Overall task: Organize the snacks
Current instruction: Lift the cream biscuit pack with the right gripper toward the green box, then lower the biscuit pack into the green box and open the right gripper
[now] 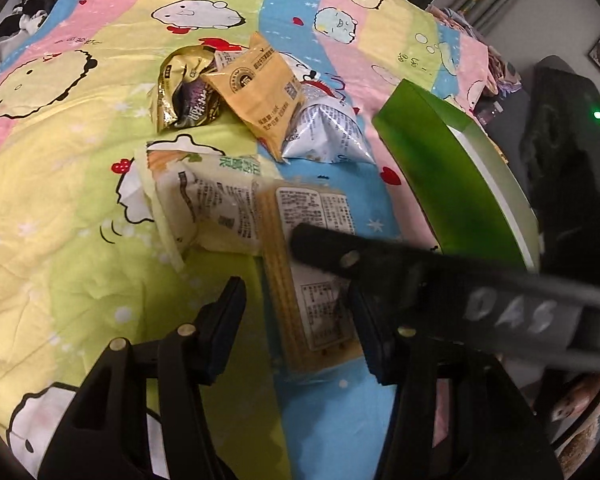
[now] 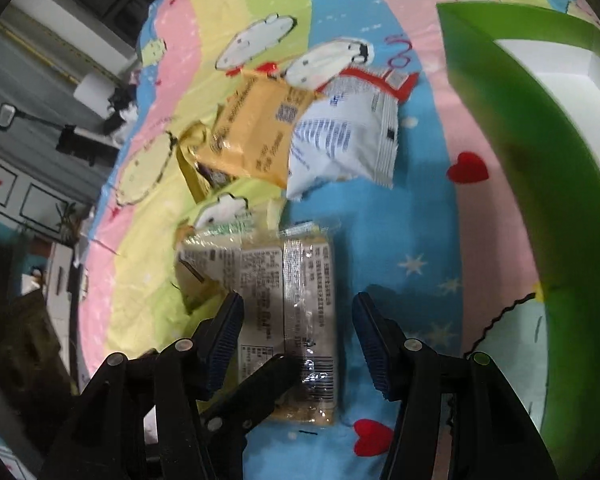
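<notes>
A clear-wrapped cracker pack with a white label lies on the cartoon bedspread. My left gripper straddles it, open, with bedspread showing between the left pad and the pack. In the right wrist view the same pack lies between the jaws of my right gripper, also open, with a gap at the right pad. A right gripper finger lies across the pack's far end. A left gripper finger overlaps its near end. A pale green packet touches the pack's left side.
Further off, a gold-and-dark packet, an orange packet and a silver-white packet lie in a heap. A green box with a white inside stands on the right. A dark object with a green light sits beyond the bed's edge.
</notes>
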Tool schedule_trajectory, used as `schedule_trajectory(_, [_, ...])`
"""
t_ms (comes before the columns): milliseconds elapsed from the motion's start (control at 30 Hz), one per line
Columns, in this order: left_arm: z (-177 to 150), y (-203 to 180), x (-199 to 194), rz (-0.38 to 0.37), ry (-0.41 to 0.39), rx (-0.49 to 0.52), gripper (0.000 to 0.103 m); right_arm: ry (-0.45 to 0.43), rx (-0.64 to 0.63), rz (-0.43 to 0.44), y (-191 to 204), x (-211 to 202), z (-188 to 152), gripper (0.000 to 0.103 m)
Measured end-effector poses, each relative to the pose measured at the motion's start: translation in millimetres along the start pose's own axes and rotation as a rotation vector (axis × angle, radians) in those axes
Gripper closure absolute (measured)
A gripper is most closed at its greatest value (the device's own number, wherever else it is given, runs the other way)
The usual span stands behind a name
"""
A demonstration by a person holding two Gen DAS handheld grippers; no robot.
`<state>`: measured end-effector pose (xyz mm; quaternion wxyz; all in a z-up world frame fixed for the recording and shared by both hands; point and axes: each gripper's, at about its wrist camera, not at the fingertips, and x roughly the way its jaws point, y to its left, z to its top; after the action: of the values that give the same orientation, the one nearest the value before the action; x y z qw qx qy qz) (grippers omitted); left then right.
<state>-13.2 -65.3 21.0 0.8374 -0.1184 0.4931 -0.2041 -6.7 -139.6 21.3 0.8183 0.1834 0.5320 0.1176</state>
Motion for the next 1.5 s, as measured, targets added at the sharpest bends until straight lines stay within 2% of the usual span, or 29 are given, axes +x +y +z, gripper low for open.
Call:
schedule_trajectory(100, [-0.6,-0.7,1.4,-0.032,0.010,0.003,0.060,0.008,-0.032,0.002,7.8,5.0,-2.5,0.049])
schedule_trajectory(200, [-0.5,-3.2,-0.9,-0.018,0.003,0.017,0.061,-0.021,-0.073,-0.050,17.5,5.5,-7.1,0.049])
schedule_trajectory(367, [4.1,-9.8,-23.1,0.007,-0.083,0.050,0.062,-0.080,-0.081,-0.011,26.4,-12.9,-6.1,0.049])
schedule_trajectory(533, [10.7,-27.8,-50.6,0.021,-0.183,0.105,0.063,-0.185,-0.110,0.013,38.0,-46.7,-3.6,0.049])
schedule_trajectory(700, [21.2,-63.5,-73.5,0.018,-0.254,0.200,0.062,-0.305,-0.113,0.029,38.9,-90.4,-0.9,0.049])
schedule_trajectory(967, [34.8,-132.6,-99.1,-0.013,-0.362,0.330,0.062,-0.479,-0.085,0.030,16.4,-165.1,2.2,0.049])
schedule_trajectory(1167, [46.9,-175.6,-107.7,-0.038,-0.450,0.368,0.063,-0.588,-0.138,0.005,2.7,-214.2,13.7,0.049])
schedule_trajectory(1267, [47.9,-190.0,-95.5,-0.052,-0.441,0.392,0.063,-0.605,-0.125,-0.009,-13.2,-220.7,16.9,0.049])
schedule_trajectory(1367, [44.9,-203.7,-71.1,-0.048,-0.397,0.426,0.063,-0.610,-0.100,-0.021,-36.8,-217.2,13.0,0.049])
schedule_trajectory(1500, [47.5,-216.8,-38.4,-0.073,-0.331,0.420,0.063,-0.561,-0.021,-0.032,-74.2,-209.0,16.7,0.049])
